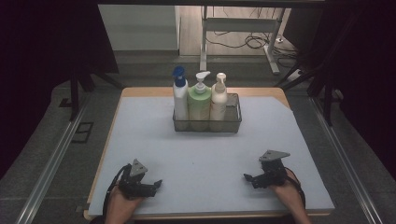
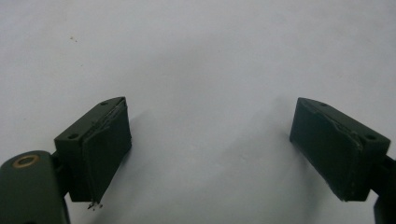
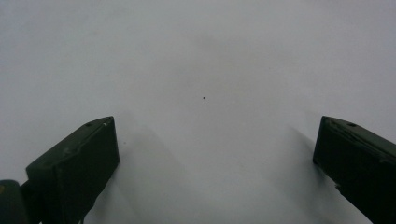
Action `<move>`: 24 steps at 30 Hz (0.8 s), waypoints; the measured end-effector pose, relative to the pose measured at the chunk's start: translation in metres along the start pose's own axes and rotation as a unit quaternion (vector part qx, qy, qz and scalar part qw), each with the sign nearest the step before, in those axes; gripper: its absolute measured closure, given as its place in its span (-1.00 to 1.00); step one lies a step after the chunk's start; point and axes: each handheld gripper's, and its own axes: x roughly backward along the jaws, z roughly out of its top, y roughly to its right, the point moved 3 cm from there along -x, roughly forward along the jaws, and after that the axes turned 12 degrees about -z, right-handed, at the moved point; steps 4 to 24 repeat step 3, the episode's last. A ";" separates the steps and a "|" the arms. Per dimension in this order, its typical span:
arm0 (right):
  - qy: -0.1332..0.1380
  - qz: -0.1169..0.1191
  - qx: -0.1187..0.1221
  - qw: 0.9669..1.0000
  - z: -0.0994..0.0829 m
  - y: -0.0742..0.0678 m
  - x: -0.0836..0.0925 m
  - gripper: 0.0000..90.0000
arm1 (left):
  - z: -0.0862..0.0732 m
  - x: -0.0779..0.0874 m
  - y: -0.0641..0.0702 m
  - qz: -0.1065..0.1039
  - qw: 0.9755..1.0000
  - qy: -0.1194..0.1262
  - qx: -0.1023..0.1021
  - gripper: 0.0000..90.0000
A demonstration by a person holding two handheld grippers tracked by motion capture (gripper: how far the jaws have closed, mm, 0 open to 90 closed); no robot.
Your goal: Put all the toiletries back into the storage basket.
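A dark wire basket (image 1: 233, 122) stands at the back middle of the pale mat (image 1: 201, 154). In it stand three pump bottles: a white one with a blue pump (image 1: 180, 95), a green one (image 1: 199, 101) and a cream one (image 1: 218, 99). My left gripper (image 1: 156, 185) rests near the front left of the mat, held by a hand, and its jaws point right. In the left gripper view that gripper (image 2: 210, 144) is open with bare mat between the jaws. My right gripper (image 1: 248, 178) rests near the front right, pointing left; it (image 3: 215, 163) is open over bare mat.
The mat covers a wooden table (image 1: 140, 92) whose edge shows at the back and front. Beyond the table stand a white desk frame (image 1: 243, 28) and loose cables (image 1: 252, 43) on the floor. Metal rails (image 1: 51, 163) run along both sides.
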 end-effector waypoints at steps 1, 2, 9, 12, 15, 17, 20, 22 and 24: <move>0.000 0.000 0.000 1.000 0.000 0.000 0.000 -1.00 | 0.000 0.000 0.000 0.000 1.000 0.001 0.001 -0.73; 0.000 0.000 -0.001 1.000 0.000 0.000 0.000 -1.00 | 0.000 0.000 0.000 0.000 1.000 0.001 0.001 -0.73; 0.000 0.000 -0.001 1.000 0.000 0.000 0.000 -1.00 | 0.000 0.000 0.000 0.000 1.000 -0.001 0.000 -0.73; 0.000 0.000 -0.001 1.000 0.000 0.000 0.000 -1.00 | 0.000 0.000 0.000 0.000 1.000 -0.001 0.000 -0.73; 0.000 0.000 -0.001 1.000 0.000 0.000 0.000 -1.00 | 0.000 0.000 0.000 0.000 1.000 -0.001 0.000 -0.73; 0.000 0.000 -0.001 1.000 0.000 0.000 0.000 -1.00 | 0.000 0.000 0.000 0.000 1.000 -0.001 0.000 -0.73; 0.000 0.000 -0.001 1.000 0.000 0.000 0.000 -1.00 | 0.000 0.000 0.000 0.000 1.000 -0.001 0.000 -0.73; 0.000 0.000 -0.001 1.000 0.000 0.000 0.000 -1.00 | 0.000 0.000 0.000 0.000 1.000 -0.001 0.000 -0.73; 0.000 0.000 -0.001 1.000 0.000 0.000 0.000 -1.00 | 0.000 0.000 0.000 0.000 1.000 -0.001 0.000 -0.73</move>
